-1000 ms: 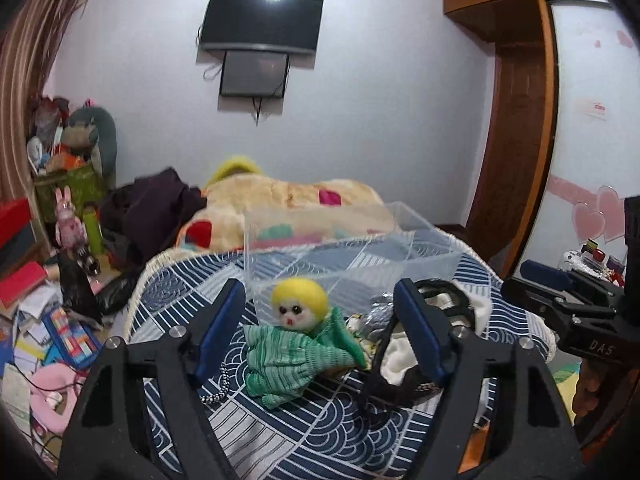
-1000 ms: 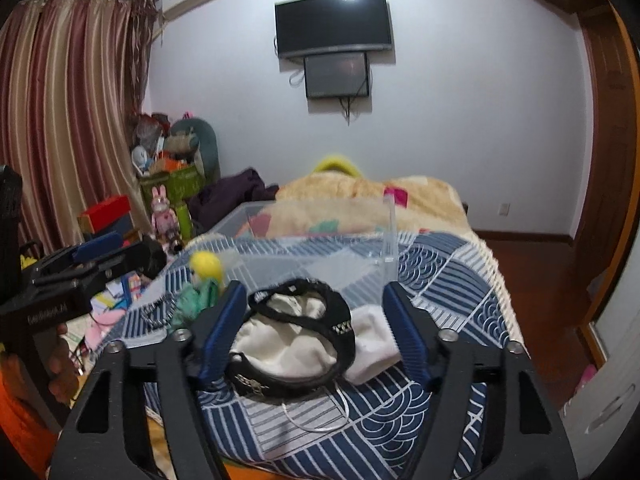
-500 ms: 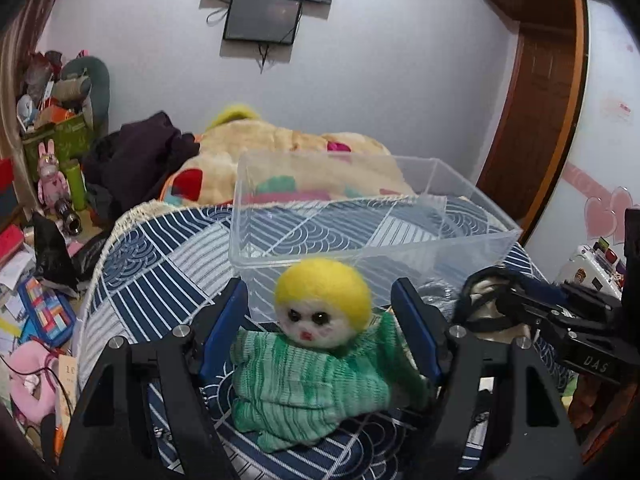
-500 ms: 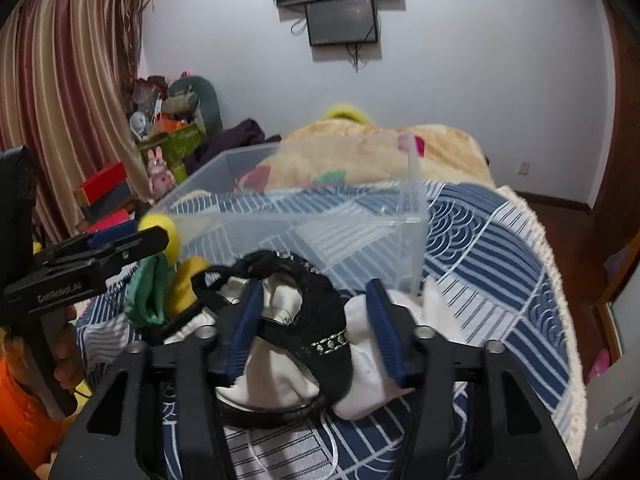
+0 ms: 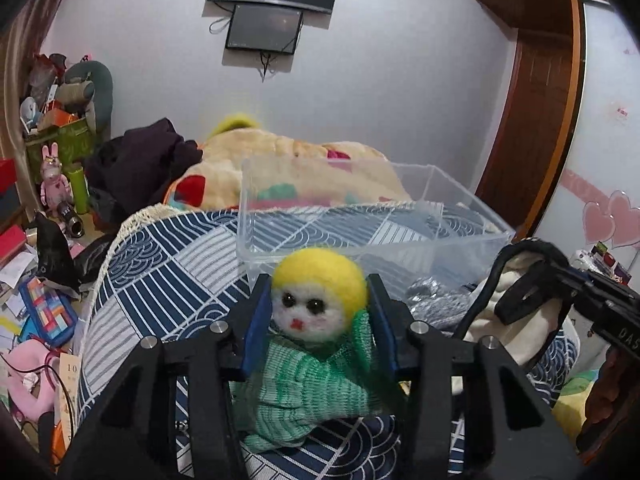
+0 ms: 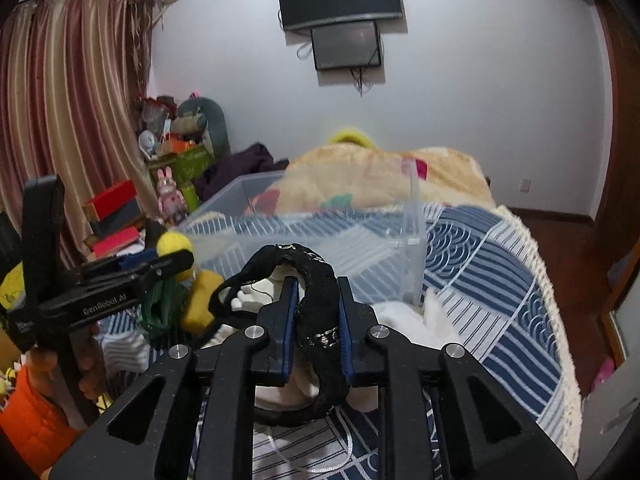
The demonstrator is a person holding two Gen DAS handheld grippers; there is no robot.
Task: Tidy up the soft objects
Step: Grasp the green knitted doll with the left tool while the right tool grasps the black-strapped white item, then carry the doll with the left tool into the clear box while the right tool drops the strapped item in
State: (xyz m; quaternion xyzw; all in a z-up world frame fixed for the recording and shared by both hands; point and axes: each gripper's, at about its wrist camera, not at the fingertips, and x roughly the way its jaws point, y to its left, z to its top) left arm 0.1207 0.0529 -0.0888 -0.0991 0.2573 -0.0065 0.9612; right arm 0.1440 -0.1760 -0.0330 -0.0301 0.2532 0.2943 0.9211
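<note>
left gripper (image 5: pixel 318 316) jaws are clamped on the doll (image 5: pixel 316 344), right gripper (image 6: pixel 317 308) jaws on the black cap (image 6: pixel 316 312); the clear bin (image 5: pixel 360 216) is parked right behind both on the bed (image 6: pixel 500 280).

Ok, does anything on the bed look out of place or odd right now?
Nothing looks damaged or spilled. The clear bin sits empty while soft things lie loose beside it: the doll in the left gripper, the black garment in the right gripper.
</note>
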